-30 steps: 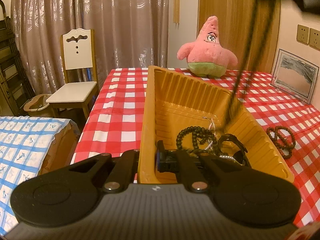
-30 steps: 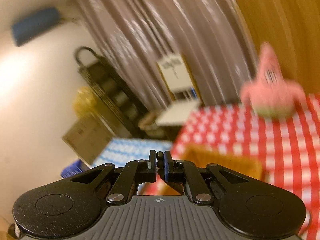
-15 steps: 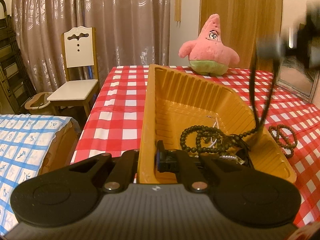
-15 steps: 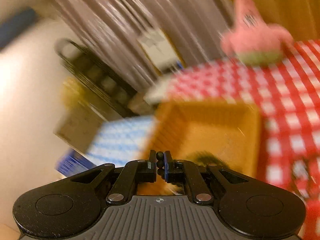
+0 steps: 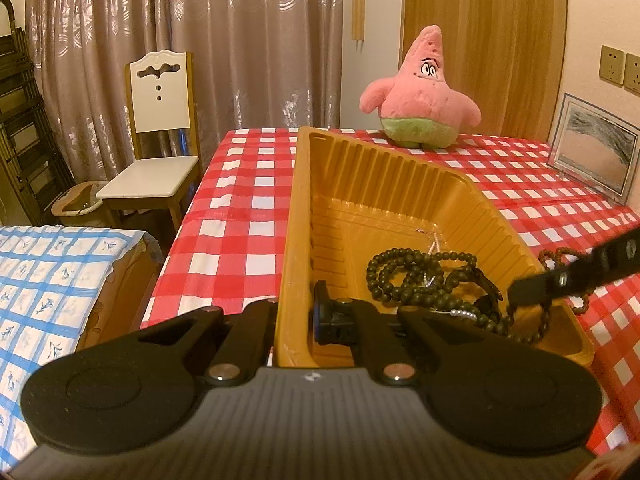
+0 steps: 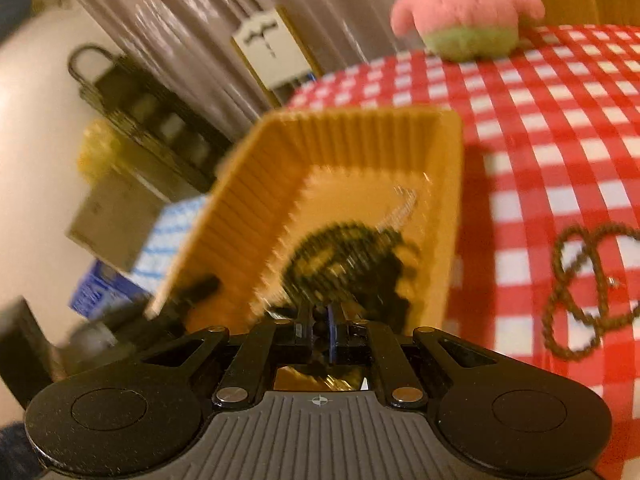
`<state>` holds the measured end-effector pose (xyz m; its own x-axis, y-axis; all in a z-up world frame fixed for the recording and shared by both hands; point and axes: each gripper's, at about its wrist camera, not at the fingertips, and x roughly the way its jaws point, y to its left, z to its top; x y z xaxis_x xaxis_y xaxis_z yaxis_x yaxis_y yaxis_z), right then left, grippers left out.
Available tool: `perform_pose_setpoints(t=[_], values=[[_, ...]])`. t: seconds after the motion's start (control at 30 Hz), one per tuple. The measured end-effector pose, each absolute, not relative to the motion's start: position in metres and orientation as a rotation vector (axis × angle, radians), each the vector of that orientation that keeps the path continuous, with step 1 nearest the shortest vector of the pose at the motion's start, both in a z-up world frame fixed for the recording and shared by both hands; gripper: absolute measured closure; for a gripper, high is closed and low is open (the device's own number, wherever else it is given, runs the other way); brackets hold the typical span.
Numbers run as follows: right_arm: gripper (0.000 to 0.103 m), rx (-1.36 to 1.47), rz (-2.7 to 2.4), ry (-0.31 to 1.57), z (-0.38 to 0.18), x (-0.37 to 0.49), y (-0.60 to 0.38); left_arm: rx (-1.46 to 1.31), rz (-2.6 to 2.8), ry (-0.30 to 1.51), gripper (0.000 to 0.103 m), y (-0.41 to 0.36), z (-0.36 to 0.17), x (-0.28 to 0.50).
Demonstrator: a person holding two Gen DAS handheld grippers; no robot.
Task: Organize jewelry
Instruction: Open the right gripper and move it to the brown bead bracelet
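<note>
A yellow ribbed tray point(image 5: 400, 184) stands on the red checked tablecloth. My left gripper point(image 5: 296, 316) is shut on its near-left wall. Inside lies a pile of dark bead strands point(image 5: 404, 272) with a thin silver chain. My right gripper point(image 5: 516, 296) reaches in low from the right over the tray's near right corner. Its jaws are opening, and a dark bead strand point(image 5: 532, 332) still hangs from between them into the tray. In the right wrist view the gripper point(image 6: 319, 320) shows one bead in a widened gap, above the blurred tray point(image 6: 360, 140). A brown bead bracelet point(image 6: 580, 292) lies on the cloth beside the tray.
A pink star plush point(image 5: 420, 92) sits at the table's far edge, and a framed picture point(image 5: 592, 156) leans at the right. A white chair point(image 5: 156, 152) stands past the left table edge. A blue checked surface point(image 5: 48, 280) is near left.
My right gripper has come down from overhead to the tray, carrying the dangling bead strand, which now rests largely inside. Its finger gap has widened. The left gripper and tray stayed put.
</note>
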<state>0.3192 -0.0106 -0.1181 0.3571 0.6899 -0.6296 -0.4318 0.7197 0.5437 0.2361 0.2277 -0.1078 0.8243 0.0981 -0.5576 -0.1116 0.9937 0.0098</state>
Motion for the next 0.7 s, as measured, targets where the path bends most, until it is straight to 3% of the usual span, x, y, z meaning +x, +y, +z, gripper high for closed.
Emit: perform_pose_setpoints(t=[0.07, 0.13, 0.17, 0.7], values=[[0.083, 0.289, 0.729, 0.965, -0.119, 0.315, -0.014, -0.022, 0.111, 0.591, 0.100, 0.227, -0.108, 0.236], [0.053, 0.278, 0.732, 0.943, -0.116, 0.309, -0.021, -0.024, 0.112, 0.591, 0.100, 0.228, -0.108, 0.236], [0.050, 0.271, 0.729, 0.927, -0.115, 0.303, -0.021, -0.024, 0.112, 0.592, 0.100, 0.228, -0.108, 0.236], [0.049, 0.108, 0.583, 0.833, -0.108, 0.245, -0.080, -0.019, 0.119, 0.600, 0.100, 0.226, -0.108, 0.234]])
